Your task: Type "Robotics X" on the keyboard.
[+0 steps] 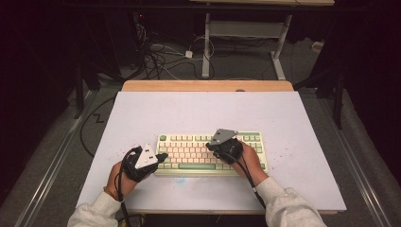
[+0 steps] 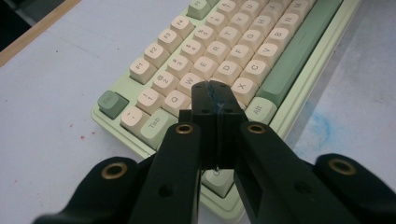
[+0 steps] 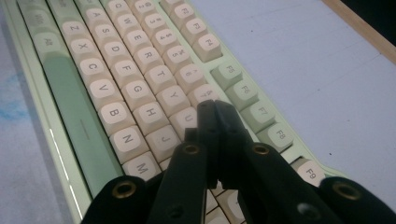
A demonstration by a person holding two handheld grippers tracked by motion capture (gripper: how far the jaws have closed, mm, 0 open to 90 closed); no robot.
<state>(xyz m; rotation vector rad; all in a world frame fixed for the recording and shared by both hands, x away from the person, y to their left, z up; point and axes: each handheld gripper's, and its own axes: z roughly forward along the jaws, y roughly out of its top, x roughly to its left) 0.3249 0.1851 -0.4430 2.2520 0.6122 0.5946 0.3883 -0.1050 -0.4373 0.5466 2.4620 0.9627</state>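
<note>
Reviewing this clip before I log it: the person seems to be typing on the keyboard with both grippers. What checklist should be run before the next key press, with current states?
1. Left gripper jaws shut into one tip: ok.
2. Right gripper jaws shut into one tip: ok.
3. Left tip over the left-hand letter keys, near A and S: ok; whether it touches a key: cannot tell.
4. Right tip over the keys near U and I: ok; contact: cannot tell.
5. Keyboard flat on the white table, square to its front edge: ok.
6. Cables clear of the keys: ok in the high view.
</note>
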